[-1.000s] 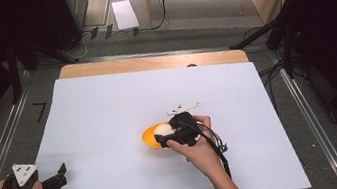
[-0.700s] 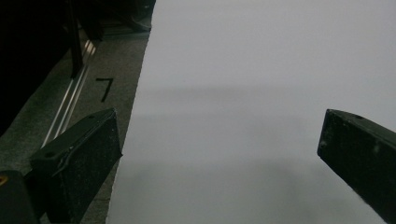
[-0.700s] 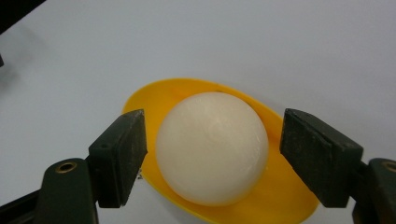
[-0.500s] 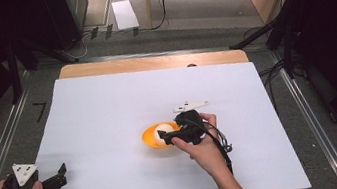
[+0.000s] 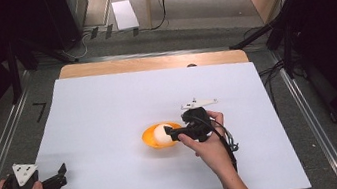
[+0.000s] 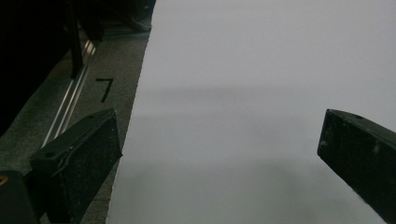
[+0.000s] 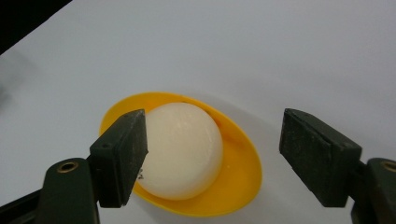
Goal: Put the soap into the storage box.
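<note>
Between the right gripper [image 7: 212, 156] fingers [image 7: 122, 156] sits a white ball [image 7: 180, 149], inside a shallow yellow bowl [image 7: 233, 186]. Fingers are apart, about half spread; the left one in the right gripper view is at or just touching the ball's side, the other finger well clear of it, so no grip on anything. Ball looks smooth, rounded, slightly glossy, maybe egg-like; judged light, hard, slippery, possibly fragile, likely to roll or squirt out if pinched off-centre. Best hold is across its widest middle, fingers level on opposite sides, gentle squeeze. Bowl looks like thin plastic, light, may slide or tip on the paper if nudged at the rim; it holds the ball and nothing else. In the high view the ball [image 5: 161, 132] and bowl [image 5: 150, 140] lie a bit right of the desk's [image 5: 151, 62] centre on a white sheet [image 5: 108, 108], right gripper [image 5: 172, 134] coming in from the right. Left gripper [image 5: 57, 176] rests near the sheet's near-left corner, well apart from the bowl; its fingers [image 6: 79, 158] spread wide with nothing between them.
</note>
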The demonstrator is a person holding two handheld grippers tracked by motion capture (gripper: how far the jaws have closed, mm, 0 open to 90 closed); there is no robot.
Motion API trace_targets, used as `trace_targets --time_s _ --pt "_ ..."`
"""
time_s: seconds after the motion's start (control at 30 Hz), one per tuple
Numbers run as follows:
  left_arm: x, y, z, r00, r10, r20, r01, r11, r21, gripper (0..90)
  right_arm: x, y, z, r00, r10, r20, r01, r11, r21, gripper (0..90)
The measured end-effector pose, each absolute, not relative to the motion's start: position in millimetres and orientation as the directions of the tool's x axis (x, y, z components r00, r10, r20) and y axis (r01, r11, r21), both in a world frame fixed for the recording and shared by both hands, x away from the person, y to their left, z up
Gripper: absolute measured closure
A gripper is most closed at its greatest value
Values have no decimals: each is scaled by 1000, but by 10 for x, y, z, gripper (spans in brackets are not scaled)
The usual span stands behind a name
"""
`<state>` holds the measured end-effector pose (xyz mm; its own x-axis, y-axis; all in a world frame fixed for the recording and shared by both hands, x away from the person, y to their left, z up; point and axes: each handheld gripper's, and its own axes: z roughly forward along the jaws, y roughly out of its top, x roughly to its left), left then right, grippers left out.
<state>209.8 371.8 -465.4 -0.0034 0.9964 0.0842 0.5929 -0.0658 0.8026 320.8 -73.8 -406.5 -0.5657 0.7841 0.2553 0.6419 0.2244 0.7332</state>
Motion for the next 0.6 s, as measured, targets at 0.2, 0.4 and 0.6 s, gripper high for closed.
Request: trace_targets --time_s 0.2,0.4,0.6 --pt "2098 3718 -4654 -3 996 84 593 -66 803 2 3236 -833 -4063 -547 794 266 648 201 735 240" --pt "2096 3720 -4652 -2 996 84 593 -67 802 2 3253 -923 -4054 -529 803 274 653 179 736 240" --pt "2096 3720 -4652 -2 996 84 593 -67 802 2 3275 -1026 -4059 -509 815 278 658 159 736 241"
